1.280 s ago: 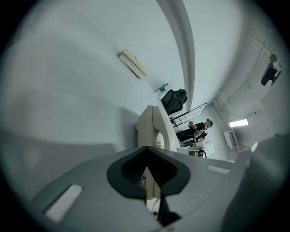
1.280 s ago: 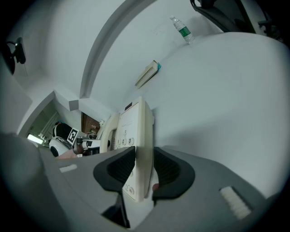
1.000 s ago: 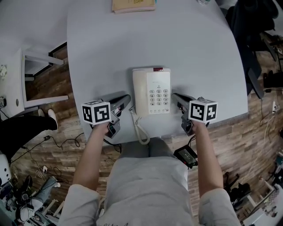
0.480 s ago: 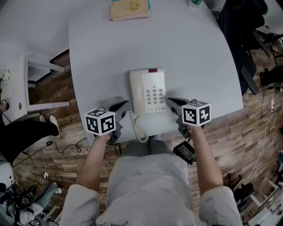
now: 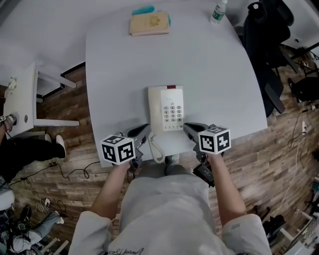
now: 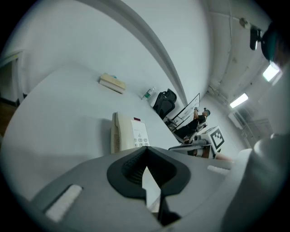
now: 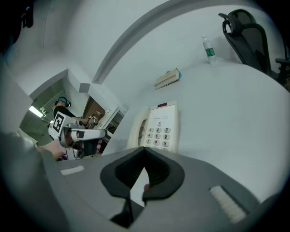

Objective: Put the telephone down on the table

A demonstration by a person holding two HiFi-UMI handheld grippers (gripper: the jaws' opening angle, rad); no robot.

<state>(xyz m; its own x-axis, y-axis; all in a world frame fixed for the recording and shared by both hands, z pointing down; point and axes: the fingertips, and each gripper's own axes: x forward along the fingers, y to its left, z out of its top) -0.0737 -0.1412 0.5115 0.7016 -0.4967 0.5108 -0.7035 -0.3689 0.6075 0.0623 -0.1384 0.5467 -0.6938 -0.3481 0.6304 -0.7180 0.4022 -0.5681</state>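
A cream push-button telephone (image 5: 166,108) lies flat on the grey table (image 5: 209,69) near its front edge, handset in its cradle on the left side, its coiled cord (image 5: 155,149) trailing over the edge. It also shows as the telephone (image 6: 129,136) in the left gripper view and the telephone (image 7: 156,128) in the right gripper view. My left gripper (image 5: 141,131) sits shut and empty just left of the phone's near corner. My right gripper (image 5: 189,128) sits shut and empty just right of it. Neither touches the phone.
A tan book (image 5: 149,23) over a teal item lies at the table's far side, with a plastic bottle (image 5: 217,13) to its right. A black office chair (image 5: 266,35) stands at the right, a white side unit (image 5: 22,94) at the left. Cables litter the wooden floor.
Both grippers have drawn back toward the person, away from the phone's sides to its near corners. The head view has pulled back, showing more of the table's far side.
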